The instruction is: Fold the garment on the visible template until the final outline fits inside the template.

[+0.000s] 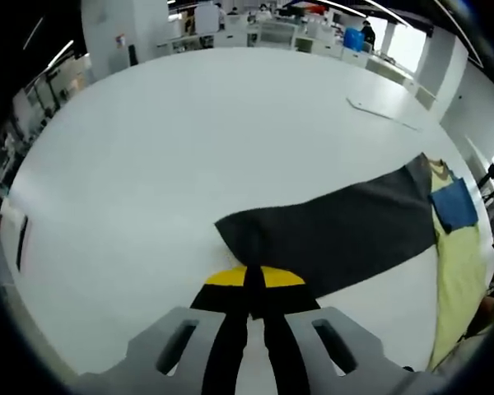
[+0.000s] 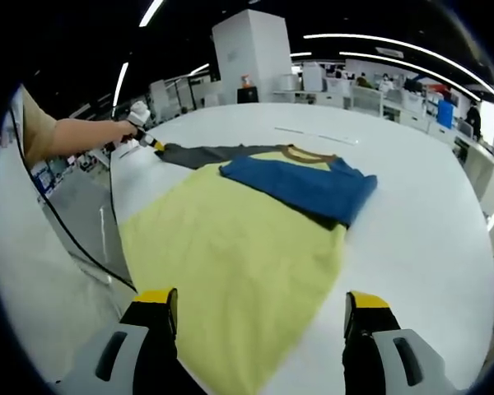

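Observation:
A garment lies flat on the white table [image 1: 173, 156]: yellow body [image 2: 230, 255], brown collar [image 2: 309, 152], a blue sleeve [image 2: 300, 185] folded across the chest, and a dark grey sleeve [image 1: 346, 230] stretched out sideways. My left gripper [image 1: 253, 284] is shut on the end of the dark grey sleeve, its yellow tips pressed together. In the right gripper view that same gripper [image 2: 144, 140] sits at the far left in a person's hand, with the grey sleeve [image 2: 206, 154] leading to it. My right gripper [image 2: 261, 329] is open, jaws wide apart over the yellow hem.
A thin flat white sheet [image 1: 383, 111] lies further out on the table. The table edge [image 2: 115, 234] runs just left of the garment, with a black cable [image 2: 66, 234] hanging beyond it. Desks and shelves stand in the background.

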Demonstrator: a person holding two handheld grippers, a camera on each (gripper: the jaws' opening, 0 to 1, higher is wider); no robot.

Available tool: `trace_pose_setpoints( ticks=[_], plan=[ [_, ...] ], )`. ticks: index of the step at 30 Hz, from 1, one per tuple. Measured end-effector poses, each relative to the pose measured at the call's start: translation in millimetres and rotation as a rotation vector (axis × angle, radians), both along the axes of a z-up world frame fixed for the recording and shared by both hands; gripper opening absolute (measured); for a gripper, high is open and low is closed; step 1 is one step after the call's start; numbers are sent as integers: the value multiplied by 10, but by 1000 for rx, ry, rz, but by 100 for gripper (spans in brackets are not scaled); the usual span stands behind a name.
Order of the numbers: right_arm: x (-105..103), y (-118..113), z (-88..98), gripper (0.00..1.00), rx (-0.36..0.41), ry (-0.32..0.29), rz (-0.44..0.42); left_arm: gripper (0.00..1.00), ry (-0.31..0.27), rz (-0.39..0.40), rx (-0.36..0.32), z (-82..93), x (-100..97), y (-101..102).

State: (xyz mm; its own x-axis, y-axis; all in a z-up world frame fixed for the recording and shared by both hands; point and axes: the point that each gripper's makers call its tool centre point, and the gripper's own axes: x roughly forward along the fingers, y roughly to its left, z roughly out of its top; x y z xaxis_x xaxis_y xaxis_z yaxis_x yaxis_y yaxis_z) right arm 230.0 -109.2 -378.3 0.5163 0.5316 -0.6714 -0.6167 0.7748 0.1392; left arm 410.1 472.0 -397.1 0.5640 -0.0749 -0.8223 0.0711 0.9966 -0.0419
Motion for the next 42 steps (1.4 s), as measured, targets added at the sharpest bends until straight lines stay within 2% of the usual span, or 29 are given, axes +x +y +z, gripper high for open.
trace_pose_setpoints(
  ticks=[19,32,42],
  plan=[
    [-47,-50,-7,82,27,-18,13,1,-27,-22,-12,290,7,-255],
    [-97,-120,-11,82,35,-19,16,1,-34,-101,-39,454,60,-668],
    [-154,-173,-29,81,36,-15,14,1,-13,-172,-40,453,73,-935]
  ],
)
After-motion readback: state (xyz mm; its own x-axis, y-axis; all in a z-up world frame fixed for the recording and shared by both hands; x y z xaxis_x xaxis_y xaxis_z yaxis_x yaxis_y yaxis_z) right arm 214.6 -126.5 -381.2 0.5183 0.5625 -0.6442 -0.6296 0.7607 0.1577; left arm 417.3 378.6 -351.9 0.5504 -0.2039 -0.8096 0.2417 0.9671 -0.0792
